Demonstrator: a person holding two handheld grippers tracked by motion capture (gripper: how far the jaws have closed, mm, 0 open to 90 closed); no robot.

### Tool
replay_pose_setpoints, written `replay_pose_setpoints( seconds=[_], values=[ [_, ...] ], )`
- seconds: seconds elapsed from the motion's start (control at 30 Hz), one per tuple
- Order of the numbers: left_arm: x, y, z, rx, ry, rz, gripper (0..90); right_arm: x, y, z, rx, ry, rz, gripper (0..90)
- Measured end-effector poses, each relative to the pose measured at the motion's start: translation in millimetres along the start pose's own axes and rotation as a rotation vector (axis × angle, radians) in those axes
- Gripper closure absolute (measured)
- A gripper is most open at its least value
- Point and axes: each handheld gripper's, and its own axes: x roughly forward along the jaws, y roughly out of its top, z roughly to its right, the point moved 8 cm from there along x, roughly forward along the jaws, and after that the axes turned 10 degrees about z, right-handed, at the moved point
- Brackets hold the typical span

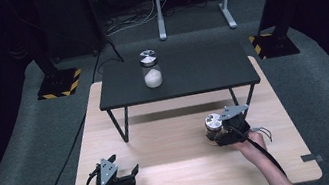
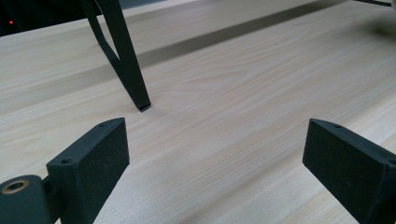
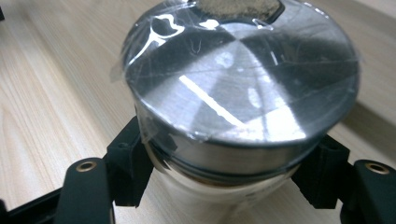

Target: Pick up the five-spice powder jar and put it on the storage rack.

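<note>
Jar (image 1: 213, 126) with the steel lid sits pinched in my right claw (image 1: 223, 133), in front of the black shelf (image 1: 177, 76) and near its right leg; my left claw (image 1: 125, 177) rests spread on the tabletop (image 1: 171, 147)

- Jar (image 3: 219, 186) held in the right gripper (image 3: 224, 182): pale body, lid (image 3: 243, 79) of brushed metal, glossy, with radial reflections.
- Film (image 3: 154, 32) over the lid: thin clear plastic, wrinkled and shiny.
- Both grippers, left gripper (image 2: 224, 163) included: black plastic, matt, faintly grainy jaw faces.
- Table (image 2: 243, 93): light wood-grain surface, smooth, low sheen.
- Raised shelf (image 1: 190, 75): dark matt top on black metal-looking legs.
- Second jar (image 1: 151, 69): clear glass, metal lid, white powdery contents.
- Floor (image 1: 34, 144): grey carpet, rough.
</note>
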Motion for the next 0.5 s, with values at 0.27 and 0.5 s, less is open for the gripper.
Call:
replay_pose_setpoints(
  seconds=[0.27,0.5],
  values=[
    [0.2,0.4,0.5,0.005,0.002,-0.004,6.6,-19.7,19.8,0.9,0.005,-0.002,0.037,29.9],
    [1.7,1.4,0.7,0.008,0.004,-0.017,6.3,-37.4,42.0,-1.4,-0.016,-0.017,0.066,29.9]
  ],
)
